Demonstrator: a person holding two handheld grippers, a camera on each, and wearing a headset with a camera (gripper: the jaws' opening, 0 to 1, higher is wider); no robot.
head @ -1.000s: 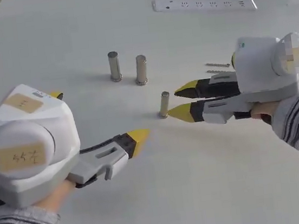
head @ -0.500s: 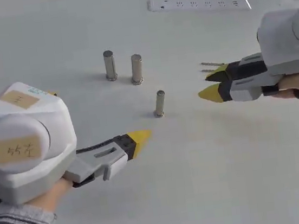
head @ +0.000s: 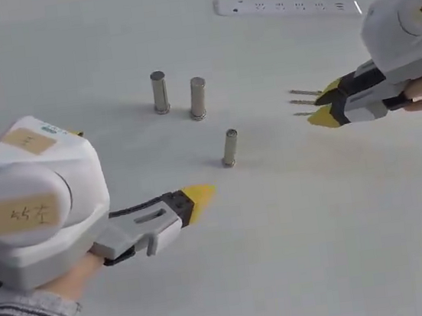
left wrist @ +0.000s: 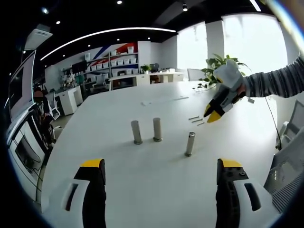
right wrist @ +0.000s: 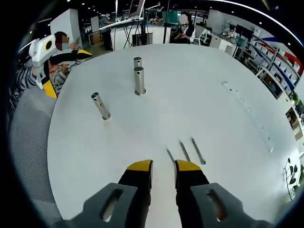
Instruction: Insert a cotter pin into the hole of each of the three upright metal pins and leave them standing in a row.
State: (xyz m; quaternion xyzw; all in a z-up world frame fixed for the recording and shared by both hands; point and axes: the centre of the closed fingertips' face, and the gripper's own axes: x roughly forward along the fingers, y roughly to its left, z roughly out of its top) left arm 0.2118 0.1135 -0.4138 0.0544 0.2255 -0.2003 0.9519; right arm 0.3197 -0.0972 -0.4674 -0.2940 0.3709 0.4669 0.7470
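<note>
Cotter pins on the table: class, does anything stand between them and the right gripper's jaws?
Nothing visible does. The three cotter pins lie side by side on the bare table, just ahead of the right gripper. The upright metal pins stand well beyond, off to one side.

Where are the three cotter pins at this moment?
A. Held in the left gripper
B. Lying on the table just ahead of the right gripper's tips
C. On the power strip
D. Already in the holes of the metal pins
B: in the right gripper view the cotter pins lie flat, side by side, on the table just beyond the right gripper, away from the upright metal pins.
</note>
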